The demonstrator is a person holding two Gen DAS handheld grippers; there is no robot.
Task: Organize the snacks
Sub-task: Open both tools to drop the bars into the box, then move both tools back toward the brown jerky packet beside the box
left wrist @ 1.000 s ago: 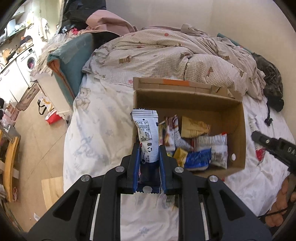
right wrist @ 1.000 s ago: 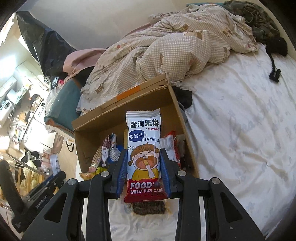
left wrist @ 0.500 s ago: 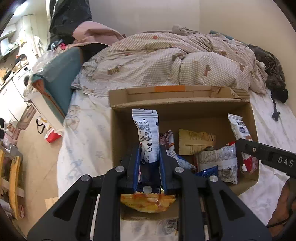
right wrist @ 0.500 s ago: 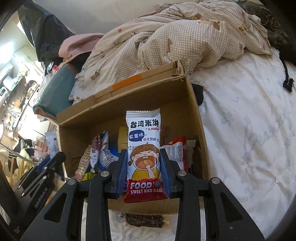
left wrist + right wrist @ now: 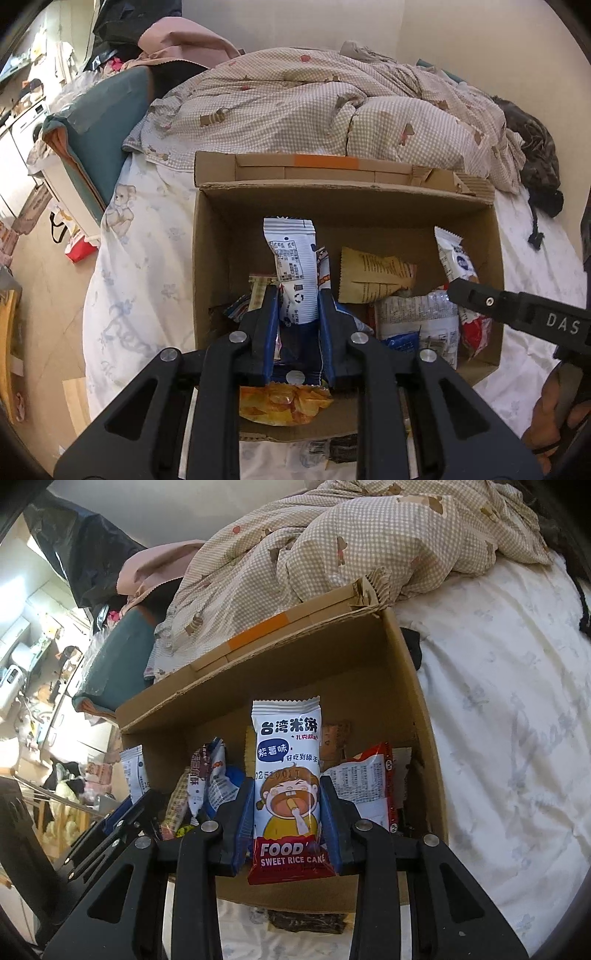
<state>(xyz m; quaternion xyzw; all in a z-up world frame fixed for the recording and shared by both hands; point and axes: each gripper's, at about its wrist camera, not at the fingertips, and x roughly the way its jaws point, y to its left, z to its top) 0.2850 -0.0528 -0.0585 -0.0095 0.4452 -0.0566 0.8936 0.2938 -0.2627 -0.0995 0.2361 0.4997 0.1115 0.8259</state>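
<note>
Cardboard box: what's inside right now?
The cardboard box holds loose snack packets: a tan packet, a white printed one, blue and red wrappers, and an orange chip bag. Its floor is covered.

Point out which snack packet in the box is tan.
The tan packet lying on its side against the cardboard box's back wall, with brown print. The others around it are white, blue or red.

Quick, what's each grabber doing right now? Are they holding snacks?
Left gripper: closed on a white snack packet.
Right gripper: closed on a sweet rice cake packet.
</note>
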